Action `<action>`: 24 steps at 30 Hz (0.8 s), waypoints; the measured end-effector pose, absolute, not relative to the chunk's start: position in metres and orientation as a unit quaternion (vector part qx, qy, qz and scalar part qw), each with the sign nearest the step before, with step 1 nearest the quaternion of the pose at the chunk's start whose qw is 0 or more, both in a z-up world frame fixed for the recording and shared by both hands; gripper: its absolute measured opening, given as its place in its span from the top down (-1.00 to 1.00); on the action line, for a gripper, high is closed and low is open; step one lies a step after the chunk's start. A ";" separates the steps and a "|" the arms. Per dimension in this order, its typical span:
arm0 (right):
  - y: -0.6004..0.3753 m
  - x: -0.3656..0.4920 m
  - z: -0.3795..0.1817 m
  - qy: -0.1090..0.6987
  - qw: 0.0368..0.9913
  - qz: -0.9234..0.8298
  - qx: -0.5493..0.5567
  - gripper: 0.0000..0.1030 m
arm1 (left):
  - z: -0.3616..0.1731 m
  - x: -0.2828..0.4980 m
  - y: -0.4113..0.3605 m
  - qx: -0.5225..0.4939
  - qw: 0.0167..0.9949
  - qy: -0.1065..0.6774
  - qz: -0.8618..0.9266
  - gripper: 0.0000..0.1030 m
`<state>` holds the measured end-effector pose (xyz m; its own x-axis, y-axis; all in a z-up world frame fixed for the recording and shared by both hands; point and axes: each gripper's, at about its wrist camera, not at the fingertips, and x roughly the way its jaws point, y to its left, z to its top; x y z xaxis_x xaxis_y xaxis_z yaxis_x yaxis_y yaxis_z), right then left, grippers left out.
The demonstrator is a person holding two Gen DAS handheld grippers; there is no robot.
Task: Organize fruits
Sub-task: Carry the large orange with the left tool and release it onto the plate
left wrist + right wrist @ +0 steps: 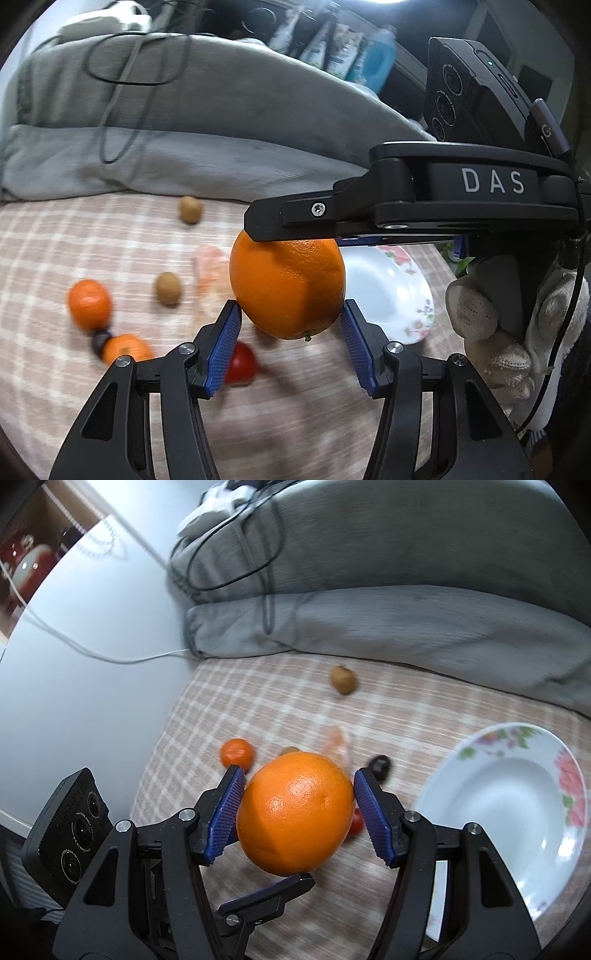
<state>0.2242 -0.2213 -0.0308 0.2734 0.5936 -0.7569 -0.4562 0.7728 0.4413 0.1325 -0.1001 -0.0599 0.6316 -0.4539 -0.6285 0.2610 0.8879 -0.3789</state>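
Between the blue ribbed pads of our left tongs (290, 310) sits a large, round, glossy orange (288, 284), and both pads press its sides at 9 and 3 o'clock, so these tongs are clamped on it. From the right wrist we see our right tongs (299, 779) clamped on the same fruit, their pads against its flanks; the two grips cross, with one black right finger lying over the orange's top at 12 o'clock in the left view and one left finger under it at 6 o'clock in the right view. We hold the fruit above a pink-and-white checked cloth (74, 240). A white, deep ceramic plate with a flowered rim (517, 805) lies at 3 o'clock of the orange. At 9 o'clock in the left view lie two small mandarins (89, 302) with a small dark round fruit (99, 341) between them. A brown kiwi (168, 288) lies nearer, a second kiwi (190, 209) at 11 o'clock, and a red round fruit (242, 363) at 7 o'clock. A grey padded cushion (221, 110) crosses the top. A white knitted glove (498, 325) grips the right handle at 3 o'clock.
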 end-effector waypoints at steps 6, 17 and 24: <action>-0.255 0.229 -0.037 0.507 0.800 0.309 0.089 -0.26 | -0.063 0.140 -0.132 -0.114 0.888 0.388 -0.221 -0.07; -0.288 0.235 -0.046 0.506 0.804 0.289 0.120 -0.26 | -0.068 0.145 -0.165 -0.089 0.889 0.386 -0.232 -0.05; -0.308 0.233 -0.041 0.485 0.822 0.267 0.134 -0.26 | -0.057 0.140 -0.174 -0.080 0.891 0.374 -0.247 0.04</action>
